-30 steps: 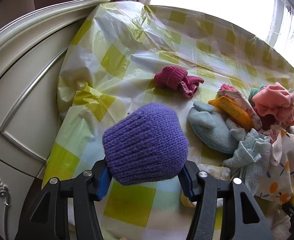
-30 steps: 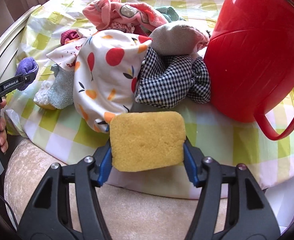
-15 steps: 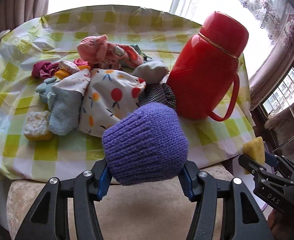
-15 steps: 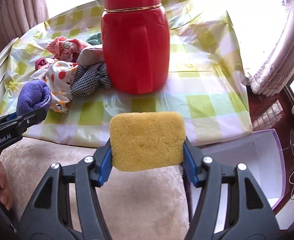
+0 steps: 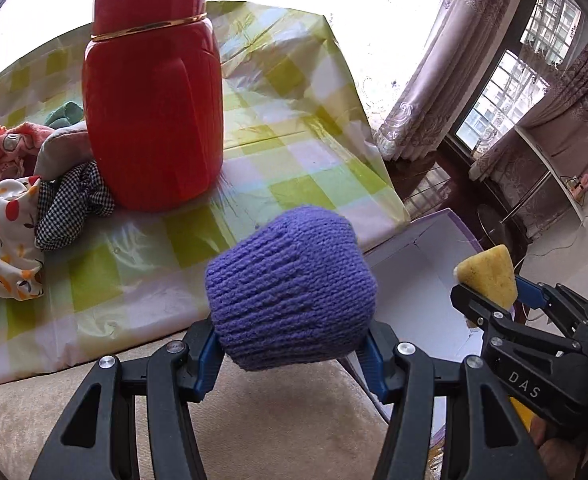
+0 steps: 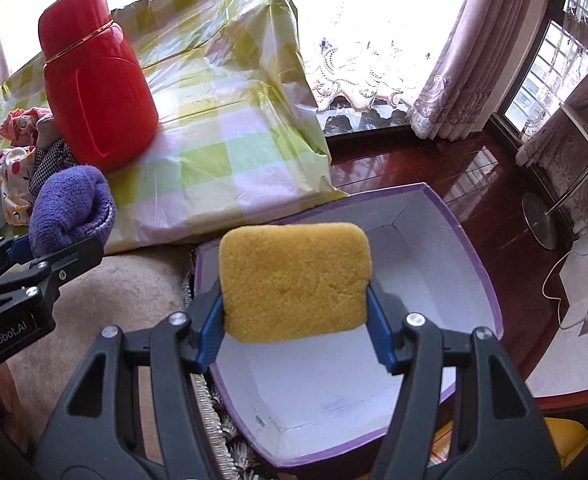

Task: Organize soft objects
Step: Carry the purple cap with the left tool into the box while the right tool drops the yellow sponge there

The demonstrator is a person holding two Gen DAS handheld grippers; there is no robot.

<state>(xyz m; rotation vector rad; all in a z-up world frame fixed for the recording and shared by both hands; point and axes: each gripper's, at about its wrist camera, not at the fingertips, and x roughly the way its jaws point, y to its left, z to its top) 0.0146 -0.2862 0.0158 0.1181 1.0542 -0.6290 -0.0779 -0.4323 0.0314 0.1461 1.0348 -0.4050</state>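
My left gripper (image 5: 292, 354) is shut on a purple knitted roll (image 5: 292, 292), held above a beige cushioned seat beside the table. My right gripper (image 6: 295, 328) is shut on a yellow sponge (image 6: 294, 280) and hangs over a white box with a purple rim (image 6: 433, 256) on the floor. In the right wrist view the left gripper (image 6: 60, 248) with the purple roll (image 6: 72, 208) shows at the left. The left wrist view catches the right gripper (image 5: 489, 300) and the sponge (image 5: 487, 274) at its right edge, in front of the box (image 5: 409, 256).
A tall red flask (image 5: 152, 92) stands on the table's yellow-green checked cloth (image 5: 294, 152). A heap of soft clothes (image 5: 22, 196) lies left of it. Dark wooden floor (image 6: 473, 184), curtains and a window are to the right. The beige seat (image 5: 262, 416) is below the grippers.
Both grippers have swung right, away from the clothes heap, past the red flask to the table's right end. The white box has come into view under the sponge. Both grips are unchanged.
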